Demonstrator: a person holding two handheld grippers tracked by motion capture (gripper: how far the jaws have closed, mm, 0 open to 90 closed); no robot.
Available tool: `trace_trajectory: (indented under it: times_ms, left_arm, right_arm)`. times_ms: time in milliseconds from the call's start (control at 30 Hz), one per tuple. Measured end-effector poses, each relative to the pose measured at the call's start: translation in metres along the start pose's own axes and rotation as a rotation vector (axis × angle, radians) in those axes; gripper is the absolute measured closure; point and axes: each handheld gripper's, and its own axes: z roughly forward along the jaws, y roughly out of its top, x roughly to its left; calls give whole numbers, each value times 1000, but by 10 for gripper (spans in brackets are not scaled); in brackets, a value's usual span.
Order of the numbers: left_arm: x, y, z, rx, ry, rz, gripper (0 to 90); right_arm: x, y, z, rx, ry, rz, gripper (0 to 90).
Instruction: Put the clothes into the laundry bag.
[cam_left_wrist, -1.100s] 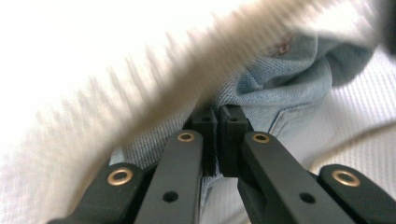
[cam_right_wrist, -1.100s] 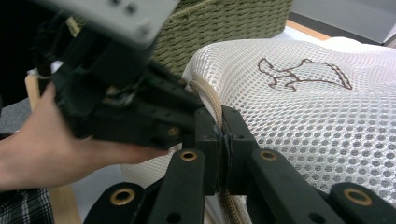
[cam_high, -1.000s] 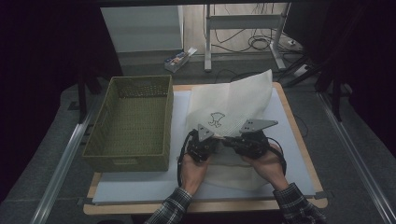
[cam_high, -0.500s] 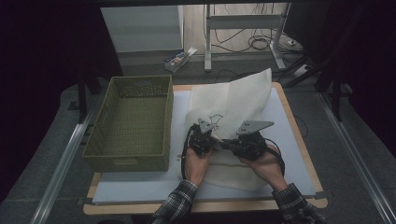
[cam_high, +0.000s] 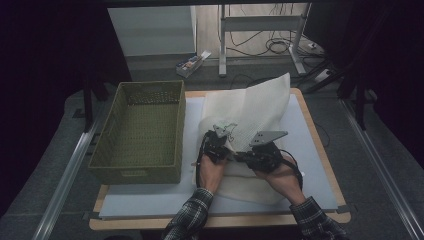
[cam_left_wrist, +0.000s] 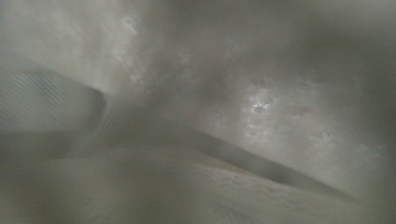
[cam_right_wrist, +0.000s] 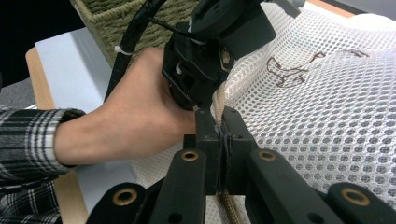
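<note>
Lying across the middle of the bench (cam_high: 320, 150), a white mesh laundry bag (cam_high: 260, 107) is the piece I am working: soft netting pierced by regular round holes, its far corner raised to a peak and its near part folded flat in layers. In the right gripper view the mesh (cam_right_wrist: 327, 116) shows a brown thread-like mark (cam_right_wrist: 289, 72) and a thick corded hem (cam_right_wrist: 219, 100) running along its edge. My right hand-held gripper (cam_right_wrist: 219, 135) has its two black jaws pressed together on that hem, with the cord pinched between them. My left hand-held gripper (cam_high: 218, 145), seen from above just beside the right hand-held gripper (cam_high: 262, 152), sits on the same fold; its own camera gives me blurred pale fabric (cam_left_wrist: 196, 177) pressed close to the lens, and its jaws are closed, though I cannot tell from the blur what they hold. Each gripper carries a grey three-cornered plate on top. The bench has a pale blue mat bordered by a wooden rim (cam_high: 220, 222). To the left stands a rectangular woven basket (cam_high: 140, 130), olive green with upright walls, close to the bag's left edge. Bare mat remains to the right of the bag and along the near edge in front of my checked sleeves (cam_high: 192, 215).
</note>
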Motion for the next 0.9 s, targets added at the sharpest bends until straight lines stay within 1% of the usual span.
trace_trajectory:
  times_ms: [67,133,167,233,267,333,367,433,467,533,567,600,733,767,900]
  left_arm:
    - [1,-1,-3,-4,-33,-4,802]
    - [0,-2,-7,-1,-61,3,680]
    - [-2,-2,-10,2,-69,8,618]
    - [-4,-4,-14,6,-98,11,525]
    - [-4,-5,-18,7,-105,17,483]
    - [-5,-8,-25,17,-133,20,416]
    - [-6,-10,-28,15,-137,27,376]
    - [-7,-13,-36,21,-142,57,329]
    - [-7,-15,-40,24,-141,65,303]
    - [-8,-18,-49,27,-142,89,274]
    - [-9,-19,-53,25,-135,99,259]
    - [-10,-20,-57,19,-130,102,246]
    - [-9,-24,-70,26,-146,109,234]
    - [-9,-26,-73,28,-156,110,233]
    - [-13,-31,-87,29,-169,131,230]
  right_arm:
    - [-1,-1,0,-5,4,4,861]
    - [-3,-1,-1,-11,1,7,859]
    - [-3,-1,-1,-15,0,9,858]
    - [-4,-1,-1,-18,0,9,856]
    - [-4,-1,-2,-19,0,12,856]
    - [-4,-1,-2,-23,0,11,854]
    - [-4,-1,-2,-27,-1,10,854]
    - [-4,-1,-3,-29,-2,10,854]
    - [-4,-1,-3,-30,-1,11,853]
    - [-5,-1,-2,-29,-1,13,852]
    - [-4,-2,-2,-28,-1,13,852]
    - [-4,-2,-2,-27,-2,11,851]
    - [-3,-2,-2,-25,-3,11,850]
    - [-3,-2,-2,-25,-3,12,850]
    - [-3,-2,-3,-27,4,14,850]
